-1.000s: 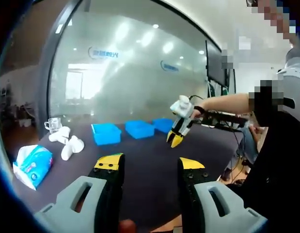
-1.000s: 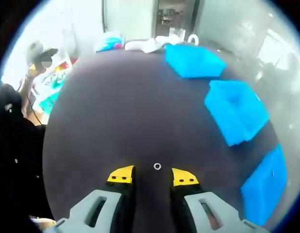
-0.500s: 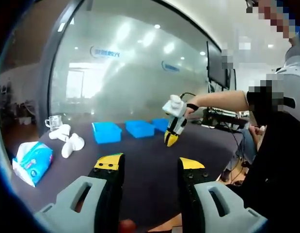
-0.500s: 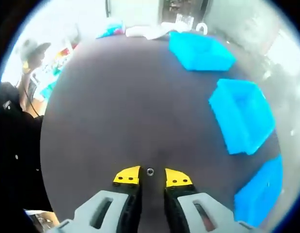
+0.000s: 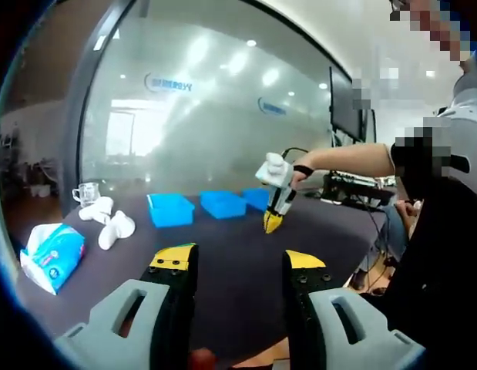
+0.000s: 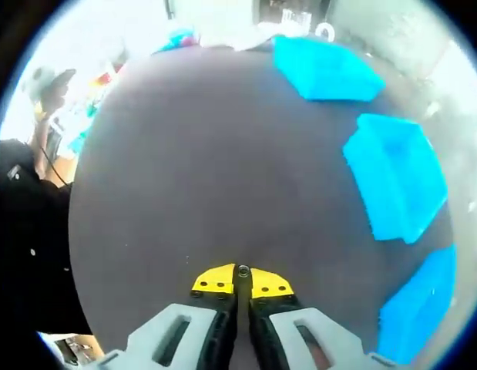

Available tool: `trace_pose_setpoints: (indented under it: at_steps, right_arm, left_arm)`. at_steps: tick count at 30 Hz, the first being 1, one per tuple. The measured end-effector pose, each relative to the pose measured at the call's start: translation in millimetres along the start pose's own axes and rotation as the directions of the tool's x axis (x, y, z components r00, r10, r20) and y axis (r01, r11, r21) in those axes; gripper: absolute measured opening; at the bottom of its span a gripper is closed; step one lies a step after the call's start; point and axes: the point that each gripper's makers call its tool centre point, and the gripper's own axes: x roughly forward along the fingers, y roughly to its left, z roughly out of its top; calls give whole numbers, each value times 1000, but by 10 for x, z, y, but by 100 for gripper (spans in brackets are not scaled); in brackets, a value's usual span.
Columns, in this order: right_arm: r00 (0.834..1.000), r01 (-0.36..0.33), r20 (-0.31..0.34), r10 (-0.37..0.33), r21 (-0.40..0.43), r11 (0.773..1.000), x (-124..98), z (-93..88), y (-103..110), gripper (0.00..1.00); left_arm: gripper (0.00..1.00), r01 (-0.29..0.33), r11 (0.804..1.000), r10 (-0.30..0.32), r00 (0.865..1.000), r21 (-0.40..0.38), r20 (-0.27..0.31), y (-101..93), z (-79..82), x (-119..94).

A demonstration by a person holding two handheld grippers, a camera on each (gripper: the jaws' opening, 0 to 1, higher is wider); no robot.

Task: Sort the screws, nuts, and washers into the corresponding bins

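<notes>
Right gripper (image 6: 239, 280) down at the dark bench (image 6: 207, 154), yellow-tipped jaws nearly together and pinching a small metal ring, apparently a washer (image 6: 243, 270), right between the tips. Washer at the near edge of the bench, well apart from the bins. Three blue bins ranged along the right side of the right gripper view: far bin (image 6: 324, 69) near the top, middle bin (image 6: 396, 177) below it, near bin (image 6: 419, 301) at the lower right; contents too blurred to tell. A person's dark sleeve (image 6: 30, 231) along the left edge of that view.

Left gripper (image 5: 238, 262) held above the near side of the bench, jaws spread wide with nothing between them. In the left gripper view, the right gripper (image 5: 272, 223) pointing down at the bench surface (image 5: 223, 247), held by a hand (image 5: 300, 176) on a bare forearm reaching in from the right. Same three blue bins in a row behind it: left bin (image 5: 169, 210), centre bin (image 5: 223, 204), right bin (image 5: 259, 198) partly hidden by the gripper. Blue-and-white tissue pack (image 5: 52, 258) at the left edge of the bench, a few white objects (image 5: 107, 222) beyond it, and a clear glass mug (image 5: 85, 195) near the far left corner. Frosted glass wall (image 5: 207, 116) behind the bench, and a dark screen (image 5: 342, 100) to the right.
</notes>
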Motion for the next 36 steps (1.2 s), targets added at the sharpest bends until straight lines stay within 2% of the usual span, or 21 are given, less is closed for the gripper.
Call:
trace_pose_setpoints:
  at_steps: [7,11,18,22,26,29,30,32,34,36]
  right_arm:
    - [1000,7,10,-7,2,1000,-15,-5,-8,1]
    - [999,6,38,-6,8,1000,-66,9,11,1]
    - [992,5,128,-9,36,999,-228,13,75,1]
    - [973,24,229,-42,82,996,-382,44,21,1]
    - [940,66,325,-107,132,989,-555,64,-58,1]
    - [897,99,407,-169,189,977,-704,89,-95,1]
    - [871,121,444,-211,222,967,-776,102,-134,1]
    - [830,142,493,-260,264,954,-876,120,-157,1]
    - [783,161,540,-310,306,939,-976,141,-160,1]
    - [728,189,582,-362,337,922,-1086,165,-168,1]
  left_arm:
    - [43,1,1000,-1,1000,2,2,-8,14,-5]
    - [43,-1,1000,1,1000,4,3,-6,24,-7]
    - [43,5,1000,-5,1000,11,6,-21,51,16]
    - [43,8,1000,-9,1000,14,9,-26,75,36]
    - [43,13,1000,-13,1000,18,12,-39,94,54]
    - [43,15,1000,-15,1000,22,13,-45,108,63]
    - [43,15,1000,-16,1000,24,14,-45,117,67]
    - [43,15,1000,-16,1000,26,15,-45,129,74]
    - [43,15,999,-15,1000,29,15,-44,138,82]
    - [43,14,999,-14,1000,31,16,-42,155,91]
